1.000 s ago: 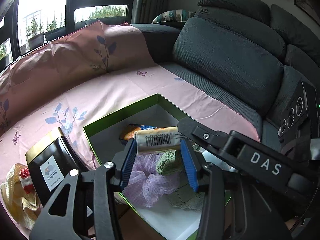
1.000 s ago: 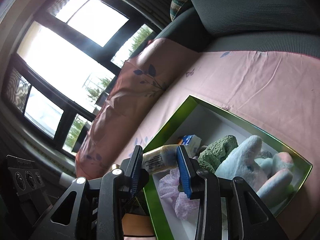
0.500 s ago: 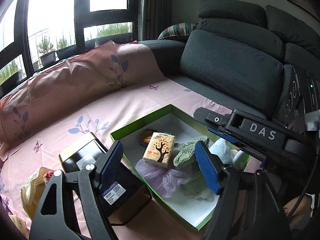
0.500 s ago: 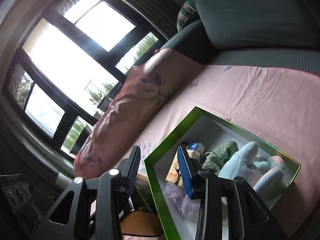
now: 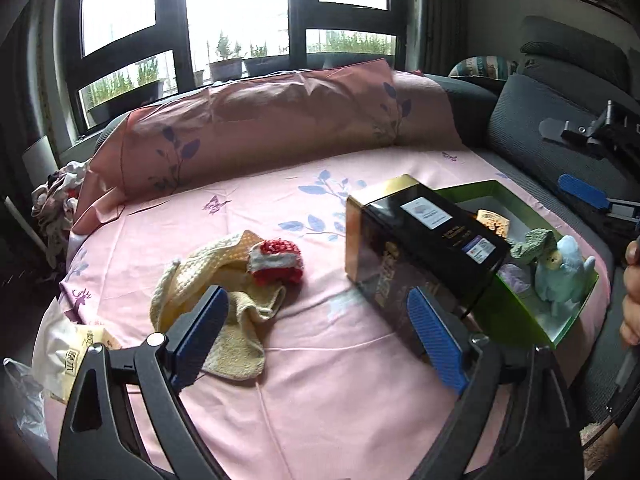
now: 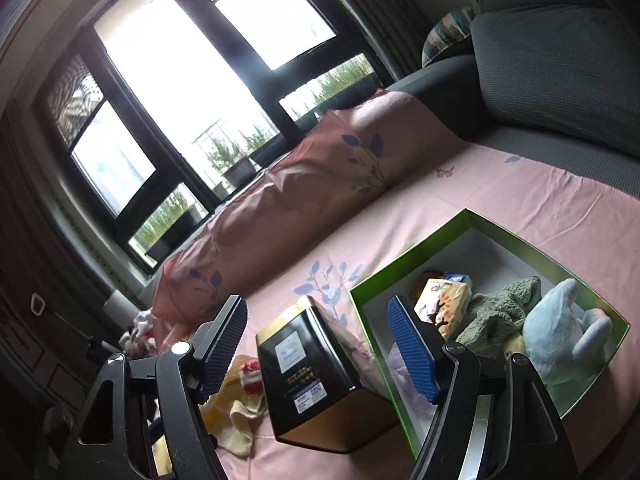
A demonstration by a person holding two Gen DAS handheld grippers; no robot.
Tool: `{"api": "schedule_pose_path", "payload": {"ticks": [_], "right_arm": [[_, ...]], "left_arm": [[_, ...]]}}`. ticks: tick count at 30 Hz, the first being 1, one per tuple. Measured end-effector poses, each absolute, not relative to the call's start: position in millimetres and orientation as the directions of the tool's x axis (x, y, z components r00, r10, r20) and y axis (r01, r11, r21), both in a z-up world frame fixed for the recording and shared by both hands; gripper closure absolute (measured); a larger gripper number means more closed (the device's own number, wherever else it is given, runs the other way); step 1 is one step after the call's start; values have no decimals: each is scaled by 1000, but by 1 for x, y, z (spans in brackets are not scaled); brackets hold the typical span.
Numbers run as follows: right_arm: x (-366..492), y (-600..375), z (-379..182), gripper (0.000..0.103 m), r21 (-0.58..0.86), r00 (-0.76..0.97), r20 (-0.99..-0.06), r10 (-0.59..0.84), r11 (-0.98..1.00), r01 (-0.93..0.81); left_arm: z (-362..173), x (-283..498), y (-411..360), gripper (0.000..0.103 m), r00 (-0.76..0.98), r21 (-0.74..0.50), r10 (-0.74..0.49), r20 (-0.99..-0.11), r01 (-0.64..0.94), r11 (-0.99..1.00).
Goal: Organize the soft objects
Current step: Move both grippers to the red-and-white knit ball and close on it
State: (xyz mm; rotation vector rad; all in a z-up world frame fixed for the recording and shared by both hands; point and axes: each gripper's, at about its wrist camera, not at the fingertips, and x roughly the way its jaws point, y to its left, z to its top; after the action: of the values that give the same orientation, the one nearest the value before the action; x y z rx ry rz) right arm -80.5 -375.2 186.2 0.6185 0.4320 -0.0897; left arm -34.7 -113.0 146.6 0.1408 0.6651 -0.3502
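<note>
A green box (image 6: pixel 472 222) lies on the pink sheet and holds a light blue plush (image 6: pixel 560 336), a green knitted piece (image 6: pixel 500 312), a tissue pack (image 6: pixel 440 300) and a lilac mesh. A yellow towel (image 5: pixel 224 292) and a red and white knitted piece (image 5: pixel 276 262) lie on the sheet left of a black tin (image 5: pixel 424 240). My left gripper (image 5: pixel 316 336) is open and empty, just short of the towel. My right gripper (image 6: pixel 320 344) is open and empty above the tin (image 6: pixel 320 376), beside the box. The box also shows in the left wrist view (image 5: pixel 516 320).
A pink pillow (image 5: pixel 280 120) lies along the back under the window. Dark grey sofa cushions (image 6: pixel 560 60) stand at the right. A white packet (image 5: pixel 68 352) sits at the sheet's left edge. A heap of clothes (image 5: pixel 56 204) lies off the far left.
The tissue pack was let go into the green box. Both grippers opened wider and pulled back. My left gripper swung left, away from the box, toward the towel.
</note>
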Motion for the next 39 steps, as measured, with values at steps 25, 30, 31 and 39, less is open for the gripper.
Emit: {"api": "schedule_pose_path", "payload": {"ticks": [25,30,31,39], "right_arm": [[101,-164,78,47,94,618,-786,16,991,93],[119,-169,52,48,70,608,-794,5,994,84],[120,-170,51,50,68,610,-792,-2,994,91],[100,-168,71,98,117,634,-771,64,992,41]], "left_arm": [[85,5,43,13,704,-231,-93,-705,-104,967],[83,7,43,13,696,-215,-89,-713,-96,972],[83,7,43,13,696,-218,-92,-712,-96,971],[82,7,46,13,688,-223,-94,-720,-101,970]]}}
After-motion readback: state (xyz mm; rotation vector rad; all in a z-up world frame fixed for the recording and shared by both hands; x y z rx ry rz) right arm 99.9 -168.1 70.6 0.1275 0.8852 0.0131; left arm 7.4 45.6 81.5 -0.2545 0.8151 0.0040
